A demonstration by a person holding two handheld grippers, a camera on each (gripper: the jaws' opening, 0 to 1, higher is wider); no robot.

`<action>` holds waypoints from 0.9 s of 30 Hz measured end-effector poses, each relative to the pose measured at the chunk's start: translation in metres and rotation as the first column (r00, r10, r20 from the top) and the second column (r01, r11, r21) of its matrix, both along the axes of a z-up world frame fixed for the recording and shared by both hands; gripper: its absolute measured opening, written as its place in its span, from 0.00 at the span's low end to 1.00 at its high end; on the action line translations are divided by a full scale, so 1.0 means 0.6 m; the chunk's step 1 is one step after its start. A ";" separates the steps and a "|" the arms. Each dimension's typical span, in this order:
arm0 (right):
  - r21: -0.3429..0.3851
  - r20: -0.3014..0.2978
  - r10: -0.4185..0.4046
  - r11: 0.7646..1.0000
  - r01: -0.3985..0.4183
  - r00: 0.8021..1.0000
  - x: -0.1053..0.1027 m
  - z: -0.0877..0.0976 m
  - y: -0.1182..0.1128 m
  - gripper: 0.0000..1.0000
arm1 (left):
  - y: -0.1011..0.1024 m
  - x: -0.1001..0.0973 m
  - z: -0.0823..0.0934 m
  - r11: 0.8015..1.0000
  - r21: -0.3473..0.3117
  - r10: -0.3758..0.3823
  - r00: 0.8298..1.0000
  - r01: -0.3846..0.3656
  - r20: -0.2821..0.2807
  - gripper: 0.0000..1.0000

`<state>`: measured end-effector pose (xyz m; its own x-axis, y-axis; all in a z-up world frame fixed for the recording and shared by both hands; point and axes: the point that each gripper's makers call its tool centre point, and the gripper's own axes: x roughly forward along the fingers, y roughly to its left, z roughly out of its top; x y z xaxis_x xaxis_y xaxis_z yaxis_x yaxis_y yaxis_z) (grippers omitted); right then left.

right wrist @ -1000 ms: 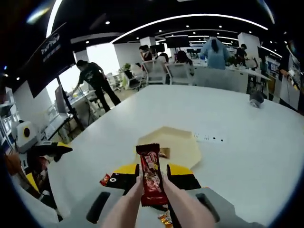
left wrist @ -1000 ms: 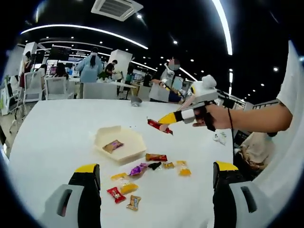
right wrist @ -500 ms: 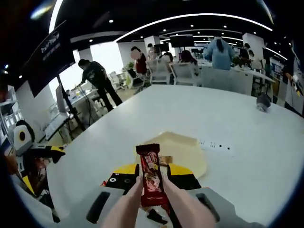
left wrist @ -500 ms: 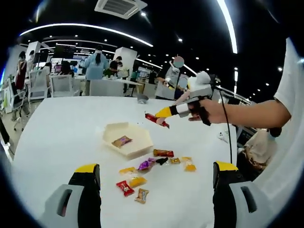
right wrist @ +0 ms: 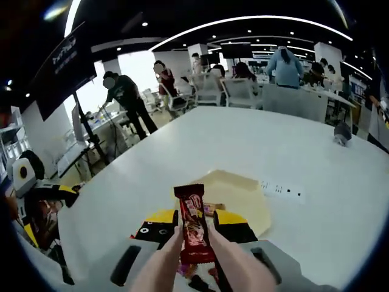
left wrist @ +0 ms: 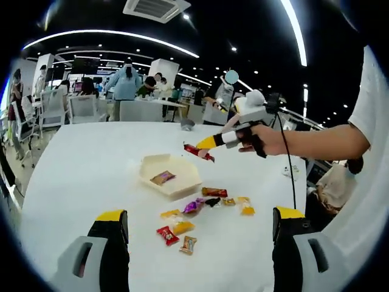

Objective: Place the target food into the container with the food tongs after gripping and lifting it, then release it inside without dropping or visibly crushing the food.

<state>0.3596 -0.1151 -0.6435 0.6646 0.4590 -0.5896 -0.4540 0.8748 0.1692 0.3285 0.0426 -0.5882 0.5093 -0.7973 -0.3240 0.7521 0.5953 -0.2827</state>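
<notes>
A red wrapped bar point(right wrist: 193, 222) is pinched between the tips of skin-coloured food tongs point(right wrist: 230, 257). My right gripper point(right wrist: 193, 218) is shut on the tongs. The bar hangs in the air over the near edge of a cream hexagonal container point(right wrist: 246, 193) holding one wrapped candy. In the left gripper view the right gripper point(left wrist: 209, 142), held by a hand, carries the bar point(left wrist: 199, 152) above and just right of the container point(left wrist: 176, 185). My left gripper point(left wrist: 200, 216) stands open and low, with nothing between its jaws.
Several loose wrapped candies point(left wrist: 182, 222) lie on the white table point(left wrist: 79, 164) in front of the container. A power strip point(right wrist: 282, 188) sits beyond it. People, chairs and desks fill the room behind. The left gripper point(right wrist: 51, 191) shows at the table's left edge.
The right gripper has carried the bar closer to the container, with its hold on the tongs unchanged. Both views have shifted slightly. The left gripper stays open.
</notes>
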 end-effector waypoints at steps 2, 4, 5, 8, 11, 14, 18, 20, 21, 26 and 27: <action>-0.011 0.021 -0.077 0.997 0.077 0.997 0.001 0.021 -0.016 0.22 | -0.011 0.003 -0.001 0.996 -0.012 -0.090 0.996 0.090 0.007 0.99; -0.024 0.020 -0.089 0.996 0.090 0.996 -0.004 0.028 -0.034 0.22 | -0.024 0.008 -0.003 0.995 -0.028 -0.097 0.995 0.097 0.004 0.99; -0.003 0.023 -0.099 0.995 0.099 0.995 -0.001 0.031 -0.040 0.22 | -0.034 0.007 -0.003 0.994 -0.034 -0.105 0.995 0.105 0.002 0.99; 0.064 0.064 -0.102 0.993 0.098 0.993 0.018 0.047 -0.075 0.22 | -0.071 0.004 0.004 0.996 -0.006 -0.086 0.996 0.086 0.008 0.99; 0.109 0.062 -0.023 0.994 0.016 0.998 0.035 0.046 -0.115 0.22 | -0.125 0.027 0.013 0.997 0.018 0.074 0.997 -0.074 -0.010 0.99; 0.117 0.067 0.044 0.992 -0.051 0.997 0.028 0.046 -0.119 0.22 | -0.149 0.025 0.012 0.993 0.019 0.116 0.993 -0.116 -0.021 0.99; 0.123 0.076 0.011 0.992 -0.021 0.997 0.040 0.065 -0.125 0.22 | -0.172 0.042 0.007 0.997 0.015 0.071 0.997 -0.070 -0.025 0.99; 0.104 0.083 -0.025 0.994 0.017 0.996 0.051 0.078 -0.106 0.22 | -0.144 0.055 0.015 1.000 -0.004 0.021 1.000 -0.021 0.007 0.99; 0.084 0.073 -0.043 0.996 0.037 0.996 0.057 0.071 -0.100 0.23 | -0.126 0.057 0.013 1.000 -0.003 0.004 1.000 -0.003 0.015 0.99; 0.068 0.062 -0.103 0.993 0.099 0.993 0.074 0.067 -0.097 0.27 | -0.095 0.058 -0.005 0.999 0.014 -0.031 0.999 0.031 0.029 0.99; 0.068 0.072 -0.120 0.991 0.116 0.990 0.090 0.077 -0.094 0.27 | -0.086 0.053 0.000 0.999 -0.007 -0.042 0.999 0.042 0.018 0.99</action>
